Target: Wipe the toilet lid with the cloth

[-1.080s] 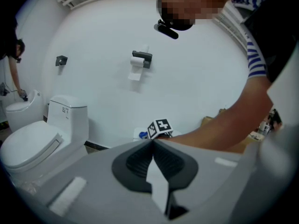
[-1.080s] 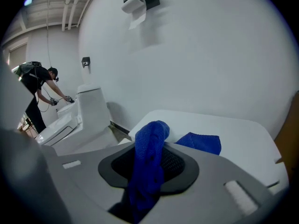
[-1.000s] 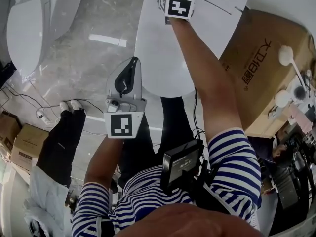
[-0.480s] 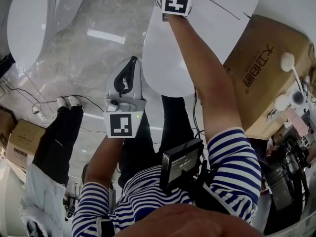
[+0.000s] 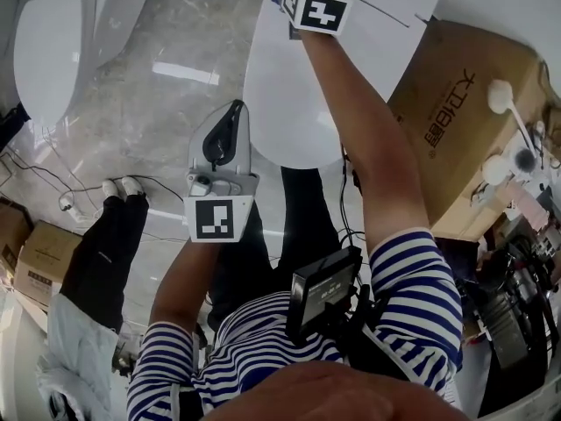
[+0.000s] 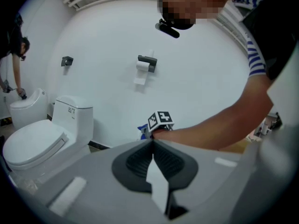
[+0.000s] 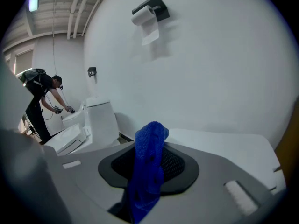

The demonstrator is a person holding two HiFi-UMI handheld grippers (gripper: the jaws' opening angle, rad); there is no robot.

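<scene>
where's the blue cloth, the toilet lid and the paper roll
blue cloth [image 7: 148,171]: right gripper view, its middle fold
toilet lid [image 5: 273,99]: head view, bare white top surface
paper roll [image 7: 142,16]: right gripper view, the roll's front

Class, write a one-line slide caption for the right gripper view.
Right gripper shut on the blue cloth over the white toilet.

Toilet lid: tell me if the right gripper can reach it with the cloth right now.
Likely yes: the right gripper, shut on the blue cloth, hangs over the toilet lid at its far end, and nothing shows between them.
</scene>
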